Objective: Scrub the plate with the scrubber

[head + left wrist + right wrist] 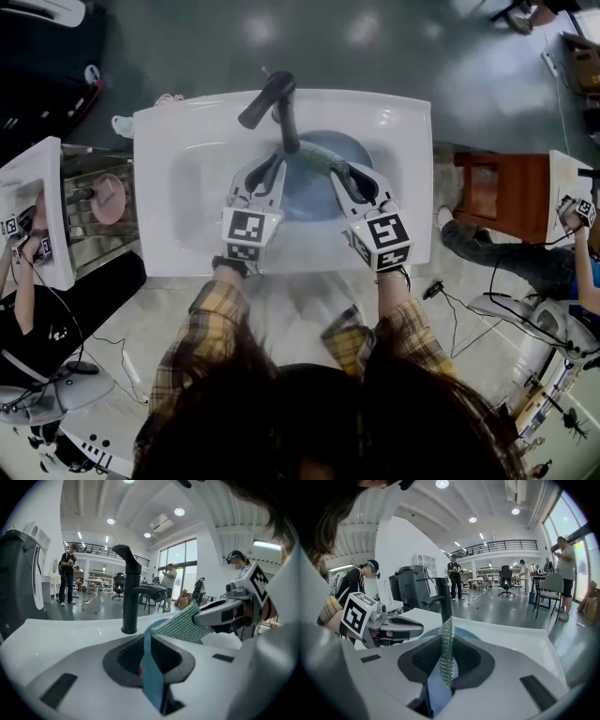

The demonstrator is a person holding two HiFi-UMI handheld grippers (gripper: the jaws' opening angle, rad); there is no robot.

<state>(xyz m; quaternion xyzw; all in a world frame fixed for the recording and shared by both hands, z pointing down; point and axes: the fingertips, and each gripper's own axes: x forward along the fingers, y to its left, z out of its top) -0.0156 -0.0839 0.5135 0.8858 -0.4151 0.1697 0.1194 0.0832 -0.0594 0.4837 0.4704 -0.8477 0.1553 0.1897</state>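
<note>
A blue plate [314,187] lies over the basin of the white sink [178,141], just in front of the faucet. My left gripper [272,173] is shut on the plate's left rim; in the left gripper view the blue rim [152,677] runs edge-on between the jaws. My right gripper [343,174] is shut on the green scrubber [325,159], which rests over the plate's right side. In the right gripper view the scrubber [446,648] stands edge-on between the jaws, with the left gripper [417,629] at left. The left gripper view shows the scrubber [180,626] in the right gripper [197,619].
A black faucet [274,105] rises at the back of the basin, close above both grippers. Other people work at neighbouring sinks at the far left [37,211] and far right [572,202]. A wooden stool [502,192] stands right of the sink; cables lie on the floor.
</note>
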